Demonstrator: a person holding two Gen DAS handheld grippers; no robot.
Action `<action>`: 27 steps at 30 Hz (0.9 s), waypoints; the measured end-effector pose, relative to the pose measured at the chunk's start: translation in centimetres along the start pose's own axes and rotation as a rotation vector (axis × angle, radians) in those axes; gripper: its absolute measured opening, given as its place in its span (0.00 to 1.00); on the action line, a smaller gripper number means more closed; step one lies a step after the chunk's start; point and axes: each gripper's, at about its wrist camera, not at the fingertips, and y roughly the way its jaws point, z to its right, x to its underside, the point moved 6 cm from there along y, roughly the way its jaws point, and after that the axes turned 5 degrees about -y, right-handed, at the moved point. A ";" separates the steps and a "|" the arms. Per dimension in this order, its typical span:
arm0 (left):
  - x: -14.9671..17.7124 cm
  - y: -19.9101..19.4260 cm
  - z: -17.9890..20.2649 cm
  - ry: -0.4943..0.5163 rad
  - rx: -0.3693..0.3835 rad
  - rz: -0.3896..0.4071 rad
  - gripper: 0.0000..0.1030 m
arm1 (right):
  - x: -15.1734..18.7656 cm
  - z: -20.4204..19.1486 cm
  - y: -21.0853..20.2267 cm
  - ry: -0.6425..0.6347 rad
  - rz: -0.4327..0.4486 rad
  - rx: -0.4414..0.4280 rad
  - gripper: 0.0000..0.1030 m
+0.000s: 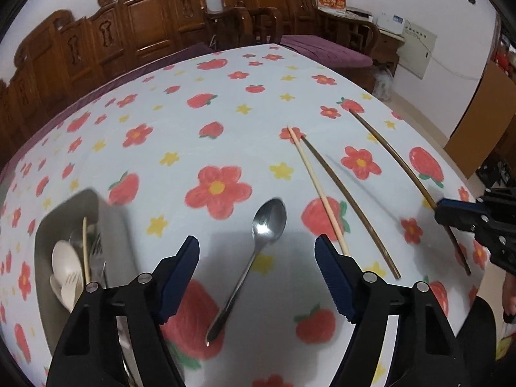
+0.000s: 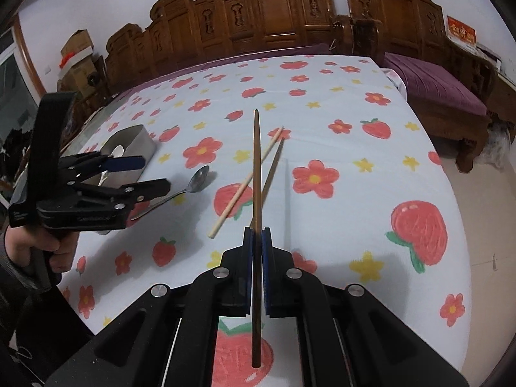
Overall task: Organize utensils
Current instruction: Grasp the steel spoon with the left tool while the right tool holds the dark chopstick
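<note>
The step in hand looks like gathering the loose utensils into the metal container point(image 1: 106, 225), which already holds a white spoon point(image 1: 66, 262), a pale stick and what seems to be a fork; it stands at the left of the counter point(image 1: 180, 122), whose cloth bears red flowers and strawberries.

The right tongs point(image 2: 257, 235) are clamped narrow on a dark chopstick point(image 2: 256, 167), gripped near its thick end; its tip points far across the counter, and it appears raised off the cloth; the next move for this hand, most likely, is to carry it left to the container and let it go there.

The left tongs point(image 1: 256, 248) stand wide with nothing between the pads; the metal spoon point(image 1: 258, 248) lies on the cloth right under the gap, bowl far, handle running near; taking it calls for lowering onto the handle and closing.

Just right of the spoon lie a pale chopstick point(image 1: 317, 190) and a second dark chopstick point(image 1: 351, 206), their far tips close together, near ends apart; whether they touch cannot be told.
</note>
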 end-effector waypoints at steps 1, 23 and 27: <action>-0.3 0.4 0.2 0.007 -0.004 -0.005 0.68 | 0.0 0.1 0.1 0.002 -0.001 0.000 0.06; -0.7 5.5 0.9 0.023 -0.004 -0.109 0.27 | 0.6 0.0 0.3 0.000 -0.010 -0.011 0.06; -0.5 3.0 0.4 0.007 -0.014 -0.051 0.26 | 0.3 -0.8 0.1 -0.009 -0.002 -0.012 0.06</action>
